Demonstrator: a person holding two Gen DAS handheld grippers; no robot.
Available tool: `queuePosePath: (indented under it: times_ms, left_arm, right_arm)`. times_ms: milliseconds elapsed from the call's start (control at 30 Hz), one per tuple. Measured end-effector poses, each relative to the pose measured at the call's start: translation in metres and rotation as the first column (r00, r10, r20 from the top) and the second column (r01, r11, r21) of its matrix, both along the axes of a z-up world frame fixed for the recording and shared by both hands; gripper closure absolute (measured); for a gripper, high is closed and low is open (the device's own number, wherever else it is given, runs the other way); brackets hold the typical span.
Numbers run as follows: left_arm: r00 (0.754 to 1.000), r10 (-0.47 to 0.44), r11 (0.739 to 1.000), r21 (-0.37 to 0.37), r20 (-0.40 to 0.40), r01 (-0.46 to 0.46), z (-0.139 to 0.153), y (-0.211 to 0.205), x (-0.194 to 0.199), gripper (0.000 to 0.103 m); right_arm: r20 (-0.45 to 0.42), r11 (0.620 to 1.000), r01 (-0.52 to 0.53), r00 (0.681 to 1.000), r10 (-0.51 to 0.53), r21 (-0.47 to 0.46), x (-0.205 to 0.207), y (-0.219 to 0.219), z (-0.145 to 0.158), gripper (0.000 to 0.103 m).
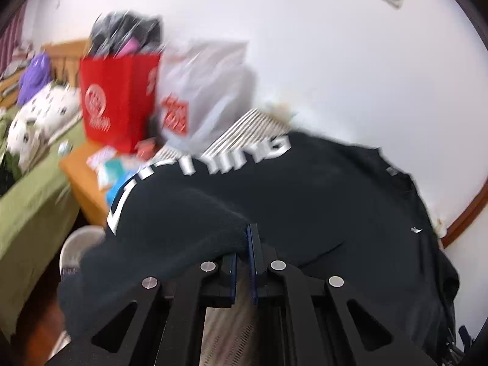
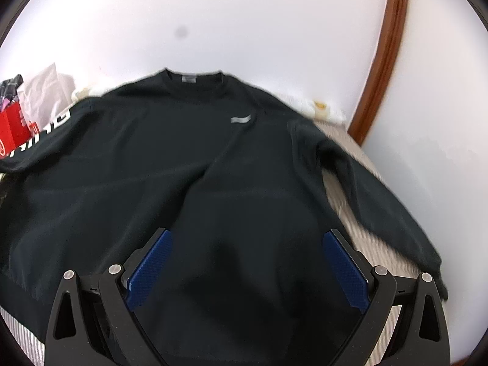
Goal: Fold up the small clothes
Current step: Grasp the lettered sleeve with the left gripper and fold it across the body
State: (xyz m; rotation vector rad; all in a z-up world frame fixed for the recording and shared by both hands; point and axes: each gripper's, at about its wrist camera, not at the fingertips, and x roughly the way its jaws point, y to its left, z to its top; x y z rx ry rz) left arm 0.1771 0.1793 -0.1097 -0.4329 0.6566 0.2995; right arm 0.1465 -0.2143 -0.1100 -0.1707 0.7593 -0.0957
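- Black knit fills the left wrist view: a dark sweatshirt [image 1: 305,201] lies spread over a striped cover [image 1: 256,125], and one sleeve with white block letters [image 1: 238,158] runs out to the left of the body.
- The left gripper [image 1: 244,244] has its jaws together, clamped on a fold of the sweatshirt's dark cloth that drapes off to the left of them.
- Beyond the sweatshirt stand a red paper bag [image 1: 119,103] and a white plastic bag [image 1: 207,91] against the white wall [image 1: 335,45]; the view is blurred.
- In the right wrist view the sweatshirt [image 2: 198,167] lies flat, front up, collar [image 2: 192,76] toward the wall, its plain sleeve [image 2: 366,177] angled out to the right over the striped cover [image 2: 366,238].
- The right gripper [image 2: 247,244] hovers above the sweatshirt's lower body with its jaws wide apart, blue pads [image 2: 149,268] showing, nothing between them.
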Motion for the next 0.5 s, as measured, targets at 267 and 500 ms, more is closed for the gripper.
queuePosePath:
  times_ms: [267, 500]
  left_arm:
    - [0.976, -0.199, 0.966, 0.185, 0.089, 0.180, 0.074, -0.100, 0.055, 0.097]
    - [0.893, -0.449, 0.859, 0.289, 0.025, 0.423, 0.068, -0.227, 0.118, 0.097]
  right_arm:
    - [0.051, 1.000, -0.005, 0.999, 0.006, -0.016, 0.006, -0.028, 0.013, 0.005]
    - [0.033, 0.998, 0.057, 0.998, -0.056, -0.027, -0.011, -0.063, -0.001, 0.005]
